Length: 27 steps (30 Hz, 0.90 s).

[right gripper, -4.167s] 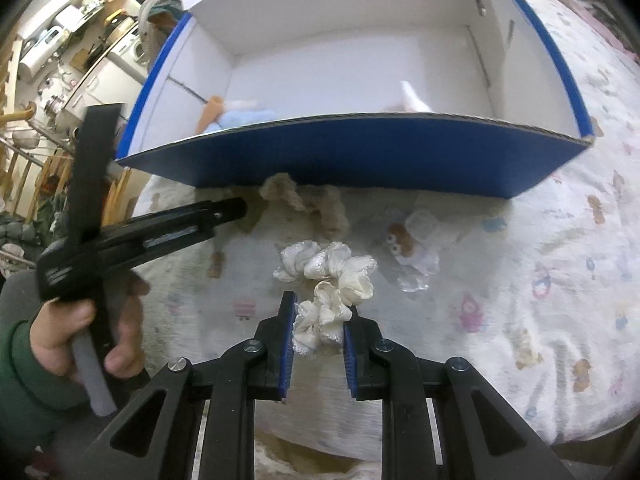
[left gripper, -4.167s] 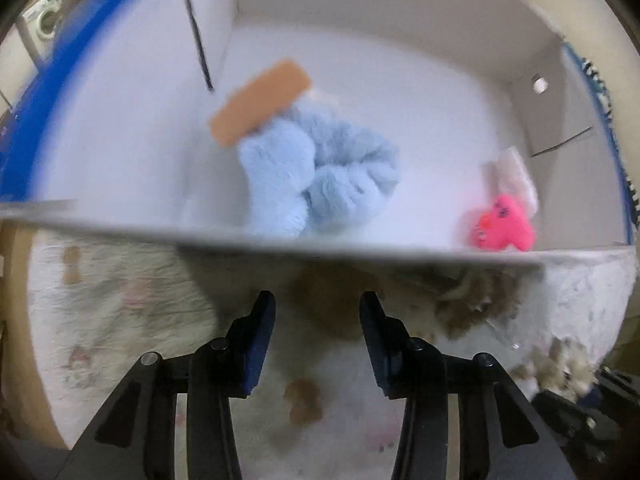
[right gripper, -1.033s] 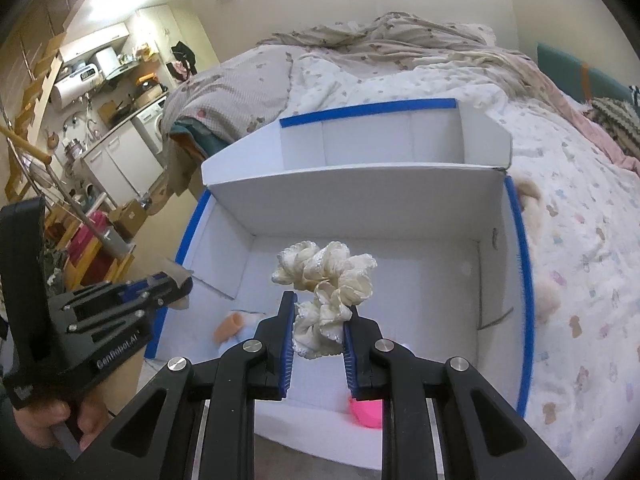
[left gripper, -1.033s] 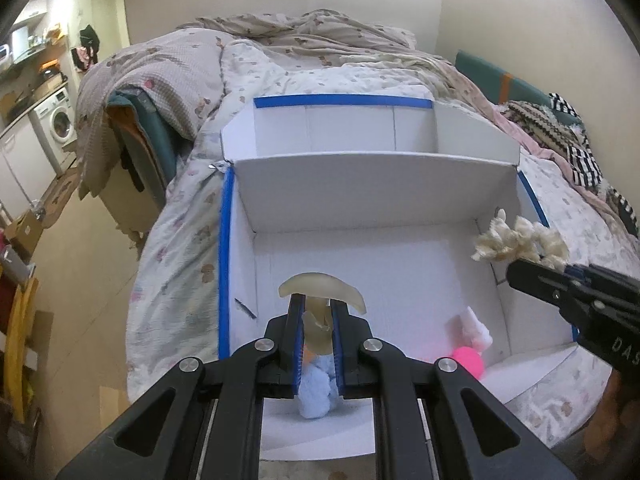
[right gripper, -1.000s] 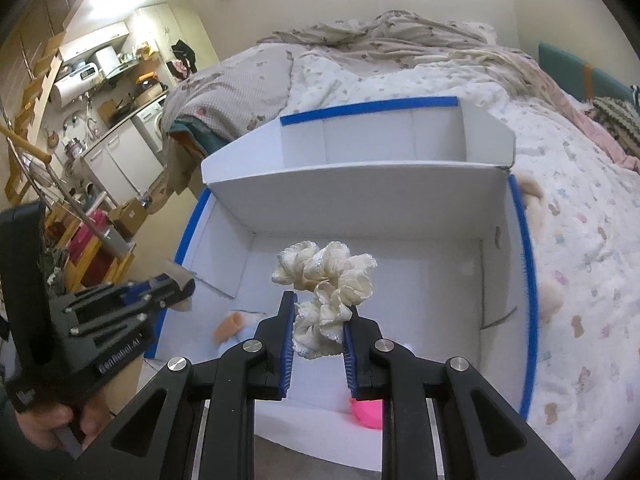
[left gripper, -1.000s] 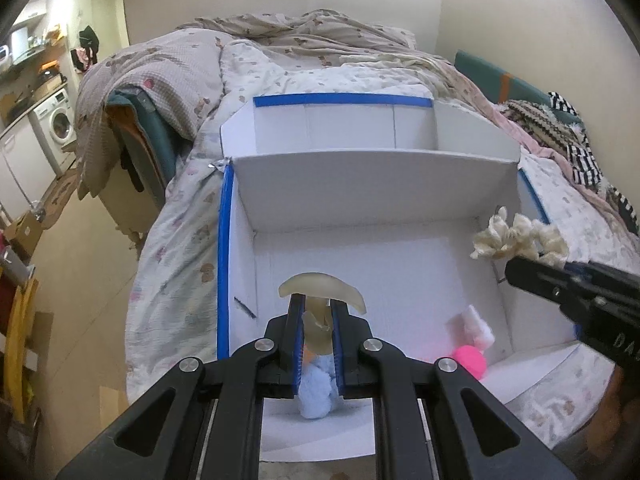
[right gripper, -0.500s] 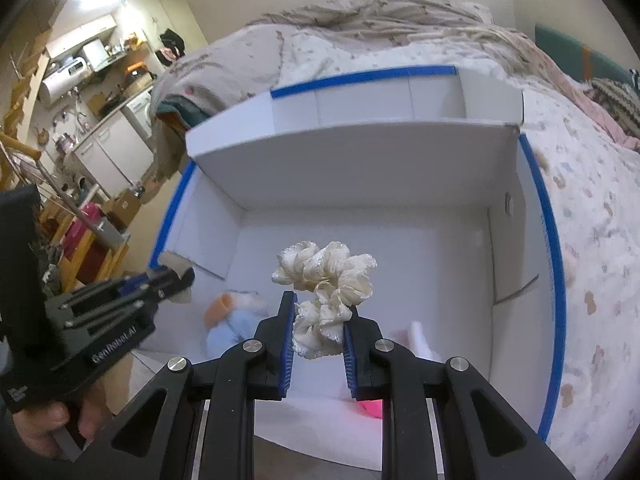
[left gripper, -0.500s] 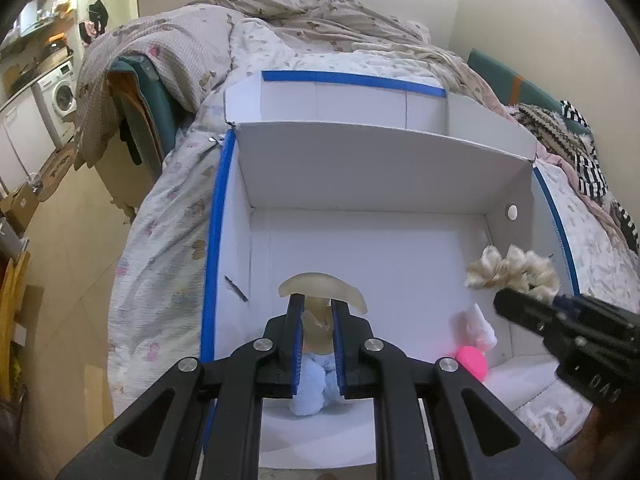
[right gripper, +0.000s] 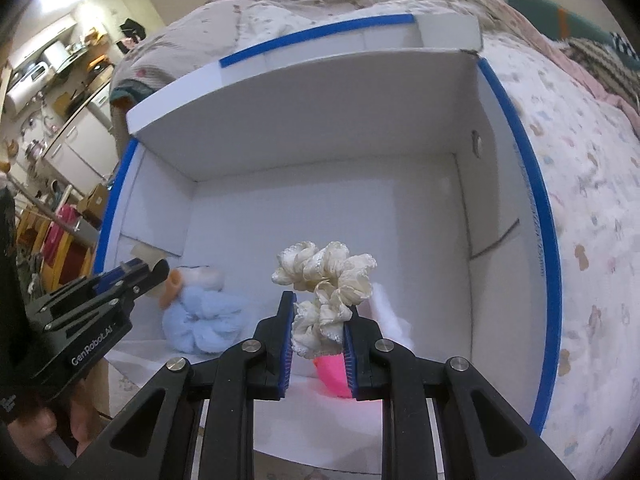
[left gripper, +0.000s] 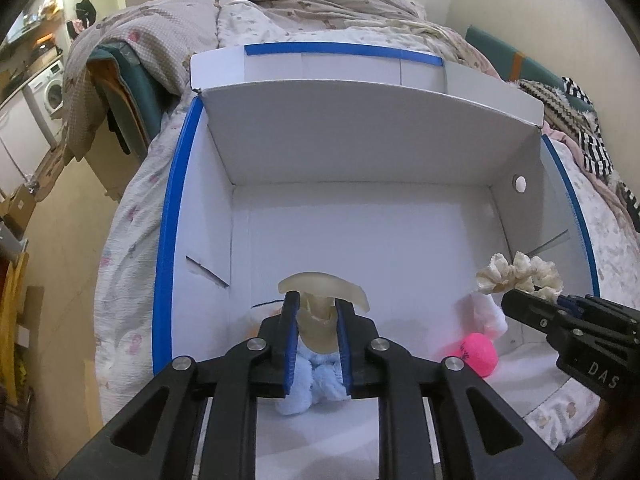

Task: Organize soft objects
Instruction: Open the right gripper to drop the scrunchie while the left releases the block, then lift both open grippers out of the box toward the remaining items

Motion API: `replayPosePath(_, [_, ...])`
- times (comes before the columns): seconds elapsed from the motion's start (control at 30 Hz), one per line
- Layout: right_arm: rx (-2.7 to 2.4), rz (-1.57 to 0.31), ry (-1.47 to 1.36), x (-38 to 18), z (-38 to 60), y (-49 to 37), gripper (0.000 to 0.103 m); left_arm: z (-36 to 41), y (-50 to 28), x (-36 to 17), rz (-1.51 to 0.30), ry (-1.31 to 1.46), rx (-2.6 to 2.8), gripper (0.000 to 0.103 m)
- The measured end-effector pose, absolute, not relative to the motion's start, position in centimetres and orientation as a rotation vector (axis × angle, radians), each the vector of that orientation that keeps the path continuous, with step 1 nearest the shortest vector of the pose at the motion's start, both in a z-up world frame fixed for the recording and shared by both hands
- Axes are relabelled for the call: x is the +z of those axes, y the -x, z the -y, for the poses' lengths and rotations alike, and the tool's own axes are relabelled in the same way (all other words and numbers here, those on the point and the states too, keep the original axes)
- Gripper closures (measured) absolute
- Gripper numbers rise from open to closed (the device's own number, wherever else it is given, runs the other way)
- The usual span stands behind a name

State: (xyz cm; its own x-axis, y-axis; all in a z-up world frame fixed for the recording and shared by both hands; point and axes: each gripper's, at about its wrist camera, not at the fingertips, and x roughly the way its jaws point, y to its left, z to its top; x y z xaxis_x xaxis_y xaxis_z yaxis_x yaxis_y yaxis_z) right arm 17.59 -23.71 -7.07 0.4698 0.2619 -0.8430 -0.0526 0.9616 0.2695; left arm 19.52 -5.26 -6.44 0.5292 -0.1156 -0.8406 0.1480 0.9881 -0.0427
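A white box with blue edges point(left gripper: 176, 208) point(right gripper: 536, 240) lies open on the bed. My left gripper point(left gripper: 317, 312) is shut on a pale beige soft piece point(left gripper: 320, 292), held above the box's near left part. My right gripper point(right gripper: 318, 312) is shut on a cream ruffled scrunchie point(right gripper: 328, 276) above the box's near right part; the scrunchie also shows in the left wrist view point(left gripper: 520, 276). On the box floor lie a light blue fluffy toy point(right gripper: 200, 320) point(left gripper: 316, 384), a pink toy point(left gripper: 476, 354) point(right gripper: 332, 376) and a white soft piece point(left gripper: 486, 312).
The box's raised lid point(left gripper: 360, 68) stands behind it. A rumpled duvet point(left gripper: 320, 8) covers the bed beyond. The printed bedsheet point(right gripper: 592, 216) spreads to the right. A washing machine point(left gripper: 48, 92) and floor clutter are at the left.
Both grippers have come lower and closer over the box, each still holding its soft item. The box fills more of both views.
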Motion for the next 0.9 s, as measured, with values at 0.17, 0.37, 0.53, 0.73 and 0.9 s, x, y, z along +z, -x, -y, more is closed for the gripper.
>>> replayPosePath(0.17, [0.181,-1.070,-0.223,-7.1,23.8,-17.8,0.080,5.3,-19.4,-6.7,-0.992,-0.032,-0.143,0.081])
replayPosePath(0.37, [0.171,-1.075,-0.221,-7.1,23.8,-17.8,0.075,5.1,-19.4,-6.9,-0.991,-0.033,-0.130,0.081])
replayPosePath(0.53, [0.161,-1.065,-0.215,-7.0,23.8,-17.8,0.038,5.0,-19.4,-6.9,-0.990,-0.034,-0.133,0.073])
replayPosePath(0.73, [0.145,-1.023,-0.231,-6.3,24.1,-17.7,0.004,5.2,-19.0,-6.1,-0.947,-0.051,-0.116,0.038])
replayPosePath(0.9, [0.144,-0.936,-0.244,-5.0,24.3,-17.3,0.000,5.3,-18.8,-5.5,-0.918,-0.081,-0.089,0.037])
